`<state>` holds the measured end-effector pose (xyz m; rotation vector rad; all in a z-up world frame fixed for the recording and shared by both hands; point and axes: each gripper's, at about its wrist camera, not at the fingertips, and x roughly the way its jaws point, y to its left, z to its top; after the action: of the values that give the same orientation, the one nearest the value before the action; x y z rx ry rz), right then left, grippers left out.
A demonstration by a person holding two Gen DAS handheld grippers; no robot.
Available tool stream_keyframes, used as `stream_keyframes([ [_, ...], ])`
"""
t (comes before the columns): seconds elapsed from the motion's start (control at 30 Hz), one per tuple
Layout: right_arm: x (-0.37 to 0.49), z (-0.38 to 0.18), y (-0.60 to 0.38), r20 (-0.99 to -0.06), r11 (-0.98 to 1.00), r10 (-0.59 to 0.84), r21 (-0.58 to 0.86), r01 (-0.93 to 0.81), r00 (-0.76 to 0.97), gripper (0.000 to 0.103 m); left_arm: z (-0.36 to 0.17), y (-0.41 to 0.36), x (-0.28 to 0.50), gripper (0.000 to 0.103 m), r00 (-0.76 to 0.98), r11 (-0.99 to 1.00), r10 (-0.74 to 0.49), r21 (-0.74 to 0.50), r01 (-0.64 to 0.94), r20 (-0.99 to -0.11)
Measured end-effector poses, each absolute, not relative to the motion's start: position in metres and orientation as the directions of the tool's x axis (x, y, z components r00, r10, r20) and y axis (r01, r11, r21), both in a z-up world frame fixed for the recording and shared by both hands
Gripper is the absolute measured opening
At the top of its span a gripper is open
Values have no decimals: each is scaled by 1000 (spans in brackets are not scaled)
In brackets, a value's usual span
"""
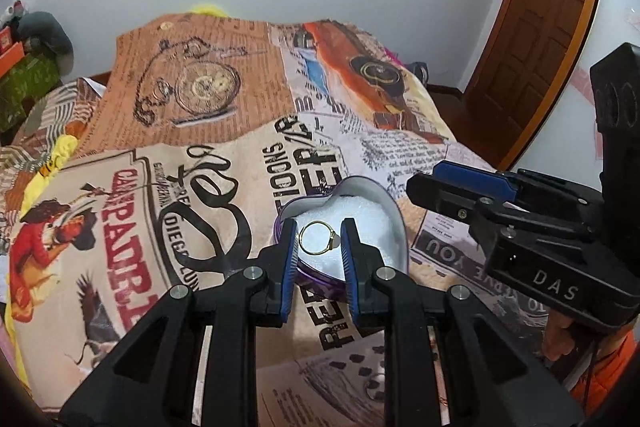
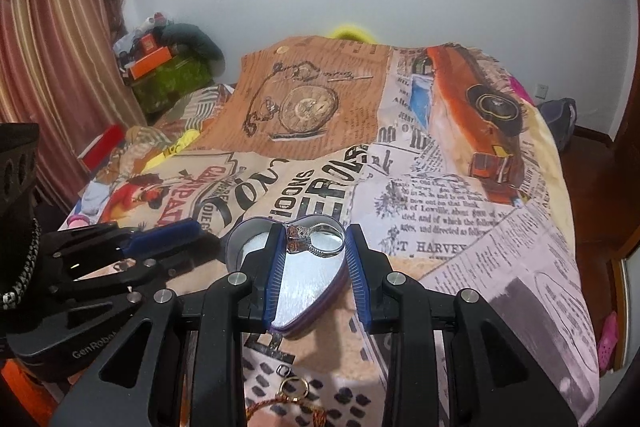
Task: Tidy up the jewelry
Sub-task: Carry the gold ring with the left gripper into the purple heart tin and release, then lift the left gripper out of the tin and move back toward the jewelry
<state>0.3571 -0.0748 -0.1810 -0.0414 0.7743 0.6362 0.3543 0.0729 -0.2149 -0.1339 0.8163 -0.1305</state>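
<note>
My left gripper [image 1: 319, 227] is shut on a thin gold ring [image 1: 333, 237], pinched between its blue pads just above a heart-shaped tin [image 1: 394, 223] lined with white foam. My right gripper [image 2: 314, 229] is shut on a silver ring with an ornate head [image 2: 329, 247], held over the upper lobe of the same heart tin [image 2: 308, 291]. Each gripper shows in the other's view: the right gripper [image 1: 434, 183] to the right of the tin, the left gripper [image 2: 186, 241] to its left. The tin lies on a printed blanket.
The blanket [image 1: 224, 99] covers a bed and carries newspaper, pocket-watch and car prints. A gold clasp on an orange cord [image 2: 296, 389] lies near the front edge. Boxes and clutter [image 2: 160, 67] stand at the far left, a wooden door [image 1: 540, 39] at the right.
</note>
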Motion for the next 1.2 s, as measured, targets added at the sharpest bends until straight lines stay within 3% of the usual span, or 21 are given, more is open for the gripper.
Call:
stream_keyframes([
  [0.13, 367, -194, -71, -688, 798, 545, 248, -550, 479, 28, -230, 72, 364, 20, 642, 982, -184, -174, 80, -745],
  [0.77, 377, -213, -64, -735, 792, 535, 264, -551, 417, 28, -234, 72, 371, 21, 632, 985, -170, -149, 87, -756],
  [0.93, 375, -212, -61, -750, 793, 520, 247, -558, 408, 29, -234, 71, 369, 26, 625, 988, -153, -132, 81, -766],
  [1.2, 366, -196, -67, -733, 809, 504, 216, -546, 456, 38, -225, 74, 358, 29, 629, 990, -139, -124, 67, -765],
])
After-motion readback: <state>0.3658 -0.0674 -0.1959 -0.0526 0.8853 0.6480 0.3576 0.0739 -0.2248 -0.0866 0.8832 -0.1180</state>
